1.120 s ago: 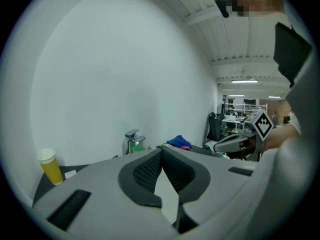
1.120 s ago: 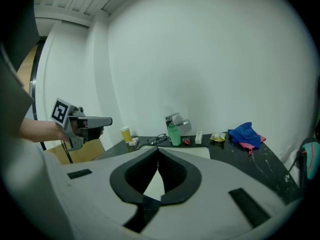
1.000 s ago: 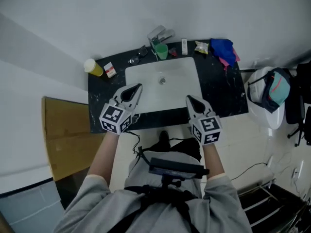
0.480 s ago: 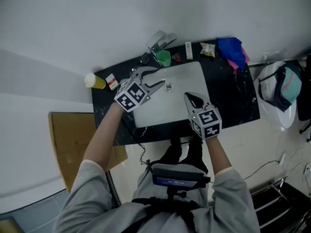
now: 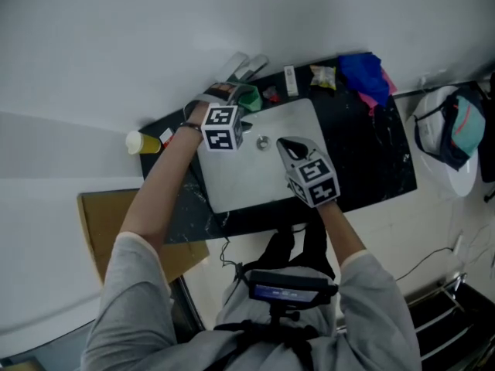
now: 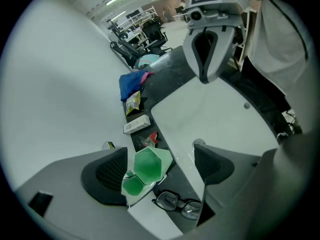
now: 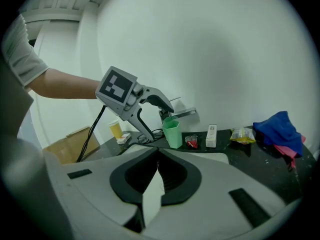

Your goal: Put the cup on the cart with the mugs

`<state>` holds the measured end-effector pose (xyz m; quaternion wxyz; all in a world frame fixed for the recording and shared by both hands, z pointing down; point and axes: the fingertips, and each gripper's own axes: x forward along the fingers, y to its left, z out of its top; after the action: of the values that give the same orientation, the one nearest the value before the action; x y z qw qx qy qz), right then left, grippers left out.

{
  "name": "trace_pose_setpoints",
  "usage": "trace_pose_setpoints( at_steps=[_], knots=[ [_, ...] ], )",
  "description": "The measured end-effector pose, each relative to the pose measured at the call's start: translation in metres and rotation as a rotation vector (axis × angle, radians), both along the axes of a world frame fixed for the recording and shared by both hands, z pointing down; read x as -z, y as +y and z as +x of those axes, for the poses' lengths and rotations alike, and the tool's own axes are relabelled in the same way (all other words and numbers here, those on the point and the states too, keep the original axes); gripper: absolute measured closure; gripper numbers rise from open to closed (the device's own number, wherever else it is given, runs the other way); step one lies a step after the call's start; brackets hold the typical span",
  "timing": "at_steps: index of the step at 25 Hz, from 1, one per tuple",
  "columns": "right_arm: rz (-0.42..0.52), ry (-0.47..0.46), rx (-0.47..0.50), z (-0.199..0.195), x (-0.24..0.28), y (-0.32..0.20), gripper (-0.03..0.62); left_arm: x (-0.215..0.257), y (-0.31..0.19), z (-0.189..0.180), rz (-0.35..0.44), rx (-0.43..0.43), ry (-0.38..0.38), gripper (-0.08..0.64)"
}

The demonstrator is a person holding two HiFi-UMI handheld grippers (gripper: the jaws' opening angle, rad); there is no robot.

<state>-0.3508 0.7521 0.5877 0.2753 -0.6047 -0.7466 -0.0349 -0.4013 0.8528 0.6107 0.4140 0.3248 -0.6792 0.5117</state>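
A green hexagonal cup (image 5: 250, 98) stands upright on the black counter (image 5: 373, 154) behind the white sink (image 5: 249, 178), beside the faucet (image 5: 246, 66). My left gripper (image 5: 234, 96) reaches to it. In the left gripper view the cup (image 6: 148, 166) sits between the opening jaws of the left gripper (image 6: 160, 172), nearer the left pad, and neither pad presses on it. The right gripper view shows the cup (image 7: 172, 133) below the left gripper's tips (image 7: 164, 107). My right gripper (image 5: 287, 144) hovers over the basin, shut and empty (image 7: 157, 157).
Black glasses (image 6: 178, 206) lie just in front of the cup. A small white box (image 5: 290, 78), a snack packet (image 5: 322, 74) and a blue cloth (image 5: 364, 76) line the counter's back. A yellow cup (image 5: 142, 142) stands far left. A cardboard sheet (image 5: 114, 224) leans below left.
My left gripper has travelled from the counter's front edge to the green cup at the back, and its jaws have opened. The right gripper has shifted slightly left over the basin.
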Motion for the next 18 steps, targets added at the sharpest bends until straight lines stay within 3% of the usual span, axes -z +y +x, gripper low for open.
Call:
trace_pose_setpoints(
  at_steps=[2,10,18],
  knots=[
    [0.002,0.004,0.003,-0.004,-0.003,0.002,0.598,-0.006,0.005,-0.009,-0.045,-0.01,0.013,0.105],
    [0.015,0.028,0.009,-0.012,-0.013,0.007,0.597,-0.026,0.027,-0.029,-0.291,-0.07,0.082,0.1],
    [0.012,0.039,0.017,-0.019,-0.015,0.008,0.597,-0.037,0.035,-0.034,-0.407,-0.05,0.148,0.1]
  ],
)
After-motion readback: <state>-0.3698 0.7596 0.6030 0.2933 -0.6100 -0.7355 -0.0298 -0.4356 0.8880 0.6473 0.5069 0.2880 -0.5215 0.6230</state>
